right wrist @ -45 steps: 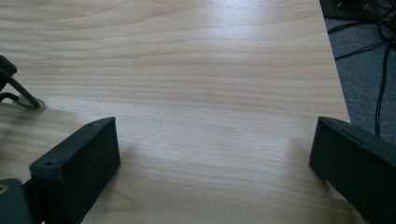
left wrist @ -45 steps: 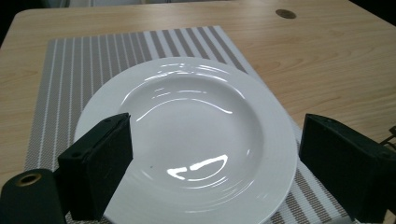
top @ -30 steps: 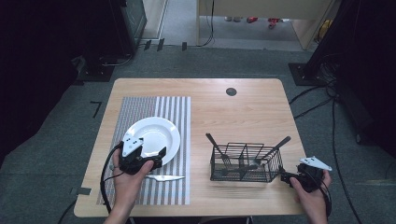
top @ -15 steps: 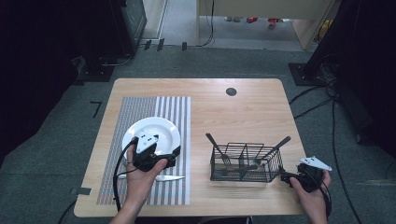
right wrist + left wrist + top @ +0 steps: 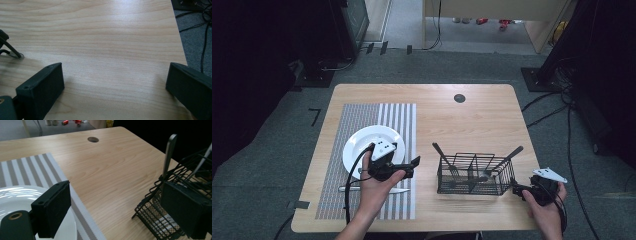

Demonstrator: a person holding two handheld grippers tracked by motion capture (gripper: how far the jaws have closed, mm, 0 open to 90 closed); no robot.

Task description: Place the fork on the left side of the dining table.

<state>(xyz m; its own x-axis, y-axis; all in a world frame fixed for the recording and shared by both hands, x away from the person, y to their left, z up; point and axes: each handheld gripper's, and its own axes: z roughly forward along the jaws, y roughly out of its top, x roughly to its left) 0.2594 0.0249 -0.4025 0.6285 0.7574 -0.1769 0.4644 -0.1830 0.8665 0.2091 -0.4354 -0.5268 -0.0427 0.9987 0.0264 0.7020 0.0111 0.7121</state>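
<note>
We held the left gripper (image 5: 414,164) wide open and empty just left of the wire cutlery basket (image 5: 474,173), judging that a hasty reach could snag a jaw and tip its fork (image 5: 445,157)

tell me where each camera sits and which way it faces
High view: above the person's side, looking forward and down on the table; both forearms show, with the left claw over the plate and the right claw beside the basket.
Left gripper view: rides the left claw, jaws apart, facing the basket across the mat.
Right gripper view: rides the right claw, jaws apart, facing bare tabletop.
Shared: high and left gripper views both show plate, mat, basket.
</note>
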